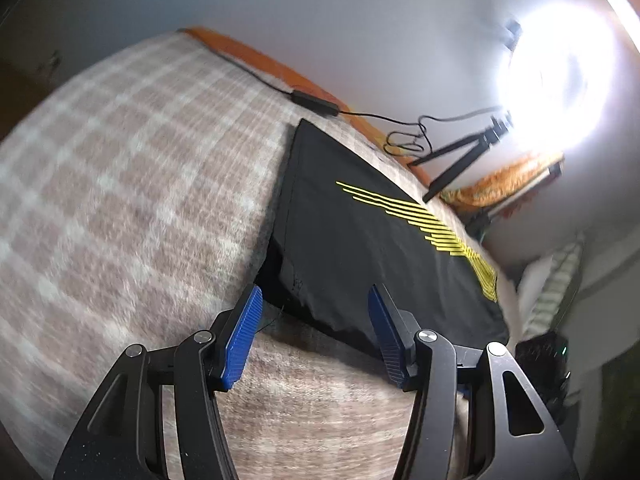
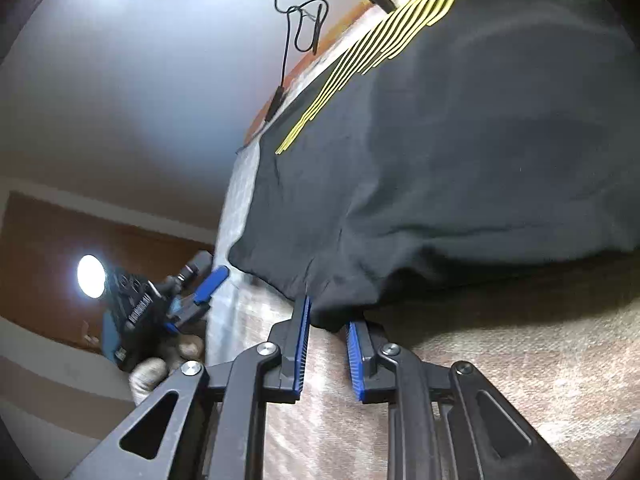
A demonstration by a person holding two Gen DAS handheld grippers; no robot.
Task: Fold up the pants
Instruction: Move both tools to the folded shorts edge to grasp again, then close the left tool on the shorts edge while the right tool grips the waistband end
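Black pants (image 1: 360,236) with yellow stripes lie folded on a beige checked blanket (image 1: 132,184). My left gripper (image 1: 316,300) is open, its blue pads just short of the pants' near edge, holding nothing. In the right wrist view the pants (image 2: 460,160) fill the upper right. My right gripper (image 2: 330,318) has its blue pads narrowly apart, with the pants' near hem bunched between the tips. The left gripper (image 2: 208,284) shows at the left in a gloved hand.
A black cable with an adapter (image 1: 316,102) runs along the blanket's far orange edge. A tripod (image 1: 464,156) with a bright ring light (image 1: 560,88) stands at the right. A grey wall rises behind.
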